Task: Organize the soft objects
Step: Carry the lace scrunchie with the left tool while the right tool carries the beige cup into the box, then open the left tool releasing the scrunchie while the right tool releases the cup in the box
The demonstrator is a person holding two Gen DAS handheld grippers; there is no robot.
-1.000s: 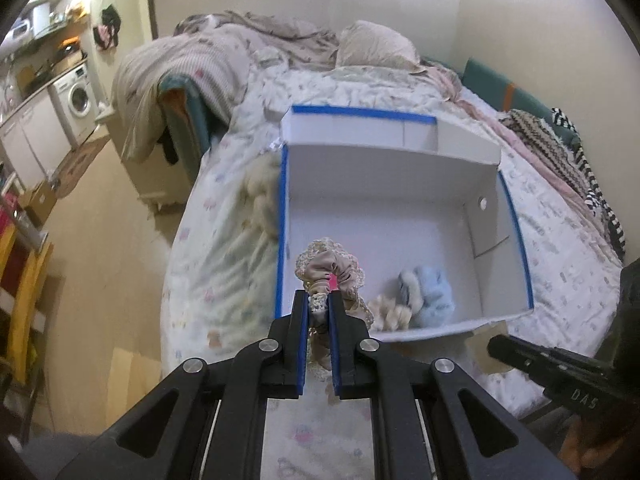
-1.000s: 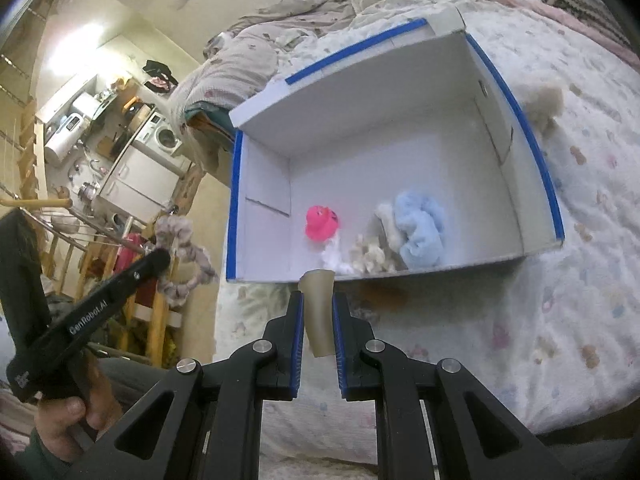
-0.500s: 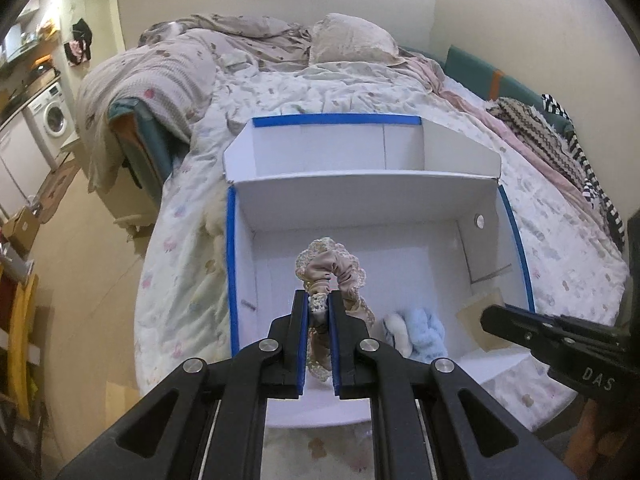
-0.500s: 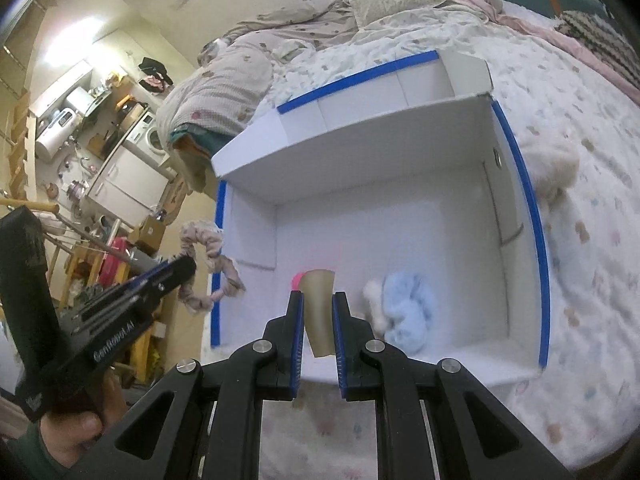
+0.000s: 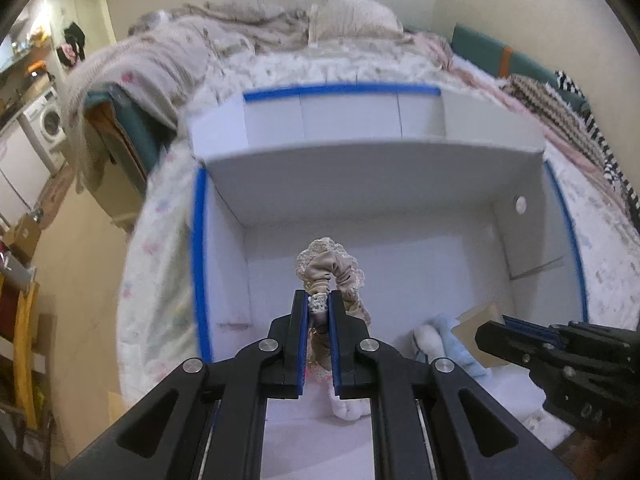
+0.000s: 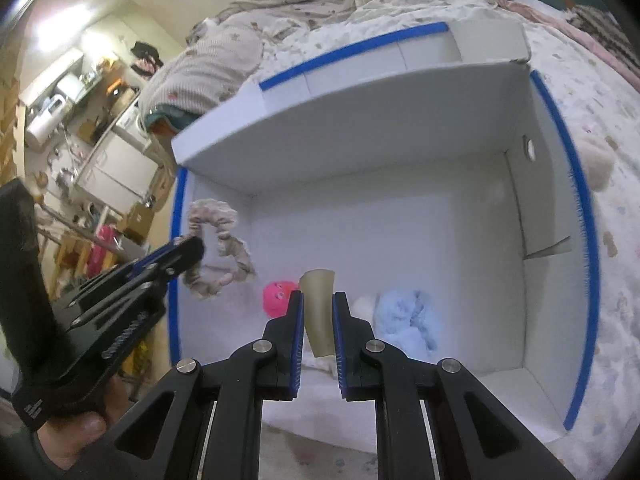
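A white box [image 5: 198,240] with blue-taped rims lies open on the bed. Over its inside hangs a beige lace-edged scrunchie [image 5: 332,270], and my left gripper [image 5: 318,300] is shut on it. From the right wrist view the same scrunchie [image 6: 218,252] dangles near the box's left wall [image 6: 176,240]. My right gripper [image 6: 318,298] is shut on a flat tan soft piece [image 6: 318,312], above the box's near half. On the box floor lie a pink plush [image 6: 276,298], a white fluffy item [image 6: 364,306] and a light blue fluffy scrunchie [image 6: 408,314].
The box sits on a floral bedsheet [image 5: 160,240]; a rumpled quilt [image 5: 160,60] and a pillow [image 5: 352,16] lie beyond it. A cream fluffy item [image 6: 596,164] rests on the sheet outside the box's right wall. Left of the bed are bare floor and a washing machine [image 5: 50,128].
Both grippers have come forward and a little lower, from before the box's near edge to above its inside. Each keeps its grip; the box looms larger.
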